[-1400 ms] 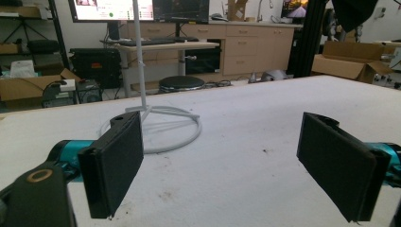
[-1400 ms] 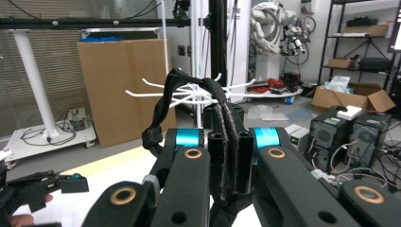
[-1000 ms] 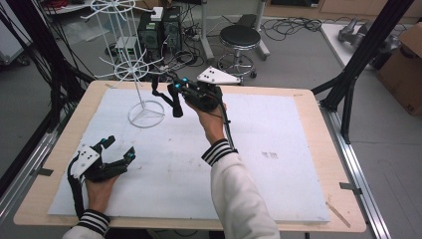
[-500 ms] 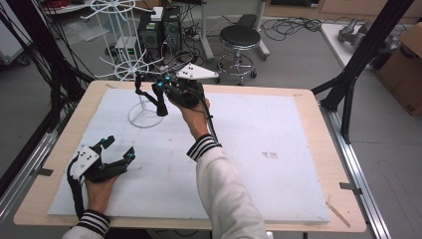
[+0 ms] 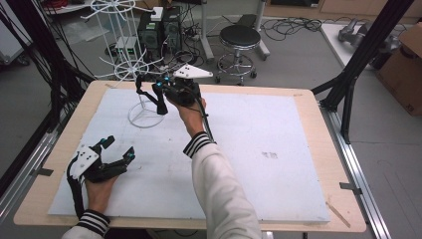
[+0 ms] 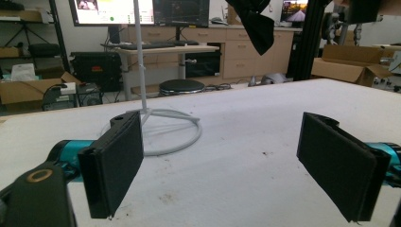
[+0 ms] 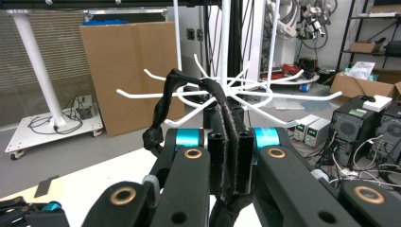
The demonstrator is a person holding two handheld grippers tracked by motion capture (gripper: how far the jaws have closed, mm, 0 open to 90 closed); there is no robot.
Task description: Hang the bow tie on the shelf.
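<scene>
A white wire rack (image 5: 145,102) with radiating hooks stands on a ring base at the table's far left. My right gripper (image 5: 160,93) is held up beside its pole, shut on a black strap (image 5: 141,87) that loops out to the left. In the right gripper view the strap (image 7: 163,116) is pinched between the jaws of my right gripper (image 7: 231,163), just in front of the rack's hooks (image 7: 279,96). My left gripper (image 5: 119,147) rests open on the mat at the front left. Between its jaws (image 6: 227,170) lies bare mat, with the rack's base (image 6: 176,138) beyond.
A white mat (image 5: 268,149) covers the wooden table. Behind the far edge stand a black stool (image 5: 240,37) and computer cases (image 5: 157,30). Black frame posts (image 5: 351,82) rise at the right corner, and a cardboard box (image 5: 405,55) sits far right.
My right gripper has carried the strap left and farther away, up to the rack's pole. The left gripper has stayed put.
</scene>
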